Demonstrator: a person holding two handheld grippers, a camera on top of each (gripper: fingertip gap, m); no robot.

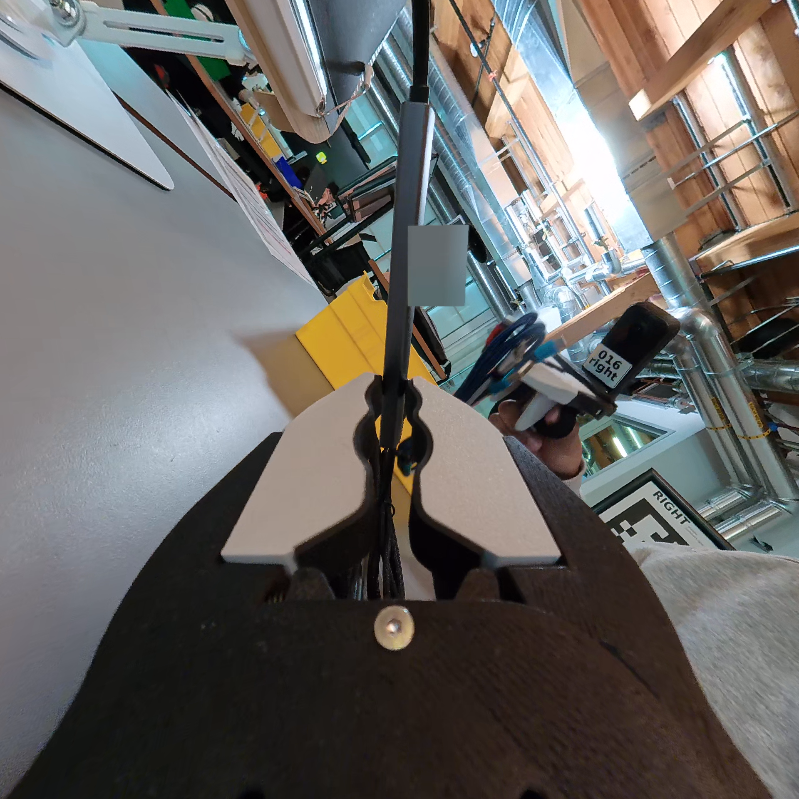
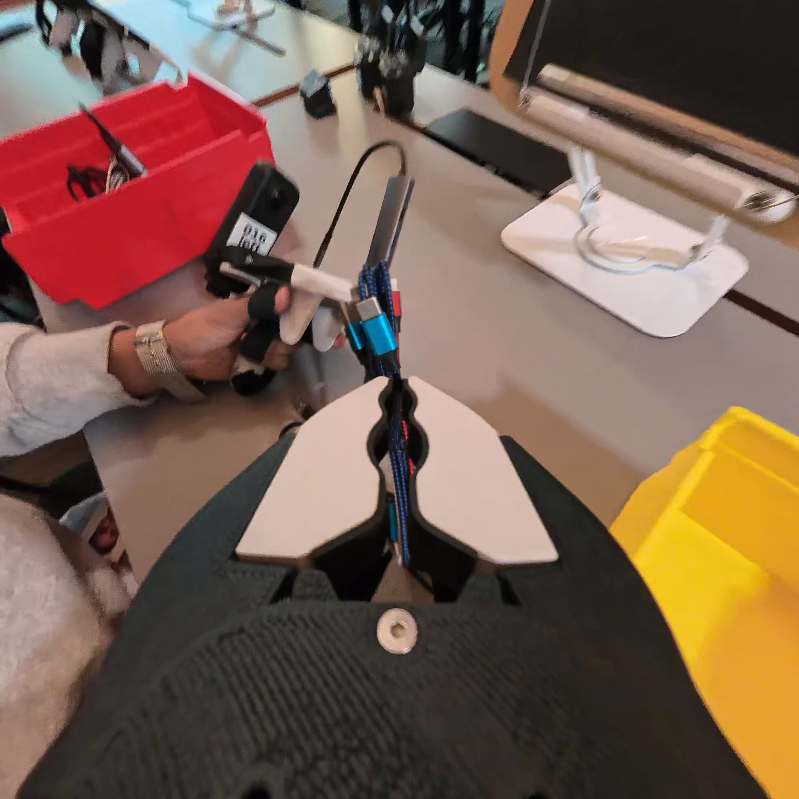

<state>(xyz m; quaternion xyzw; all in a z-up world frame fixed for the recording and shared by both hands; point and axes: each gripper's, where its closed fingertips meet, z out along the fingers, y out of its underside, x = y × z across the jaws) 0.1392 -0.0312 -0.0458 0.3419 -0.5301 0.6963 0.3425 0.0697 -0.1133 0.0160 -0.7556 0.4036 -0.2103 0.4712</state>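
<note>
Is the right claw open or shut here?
Shut. In the right wrist view the right claw has its fingers nearly meeting, pinching the bundled blue braided cable that runs between them.

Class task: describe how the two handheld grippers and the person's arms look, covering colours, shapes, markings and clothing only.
Each gripper, left gripper and right gripper, has a black textured body, a silver screw and two pale grey fingers with scalloped black inner edges. Seen from outside, each carries a black camera bearing a white label, plus a white trigger. The person wears light grey sleeves and a metallic mesh wristband.
</note>
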